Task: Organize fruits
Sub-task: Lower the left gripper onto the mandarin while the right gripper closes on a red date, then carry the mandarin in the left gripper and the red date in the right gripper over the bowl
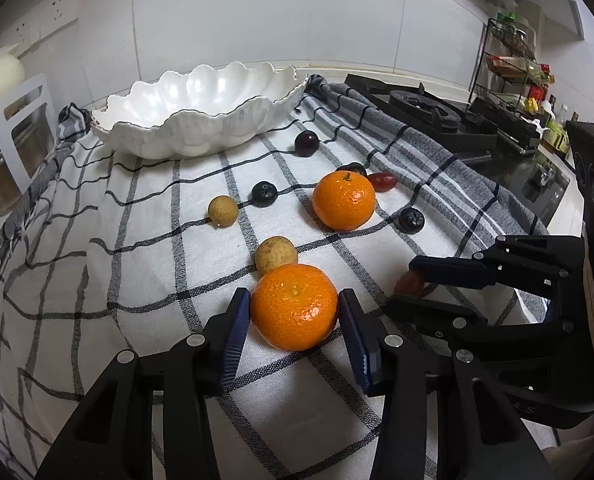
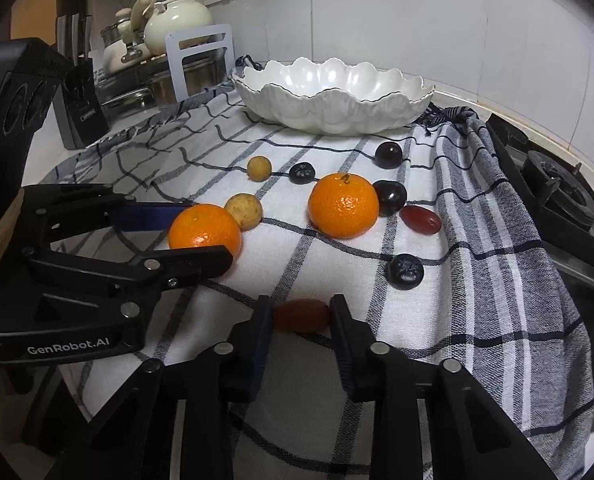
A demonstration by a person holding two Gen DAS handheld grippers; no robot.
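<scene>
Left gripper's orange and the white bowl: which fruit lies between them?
In the left wrist view, a tan longan touches the gripped orange on its far side; a second longan and a blueberry lie farther on, then bare cloth before the bowl.

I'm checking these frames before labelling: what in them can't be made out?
- Left wrist view: the red fruit is mostly hidden by the right tool.
- Right wrist view: the near orange's lower half sits behind the left tool.
- Either view: the white bowl's floor is hidden by its near rim.
</scene>
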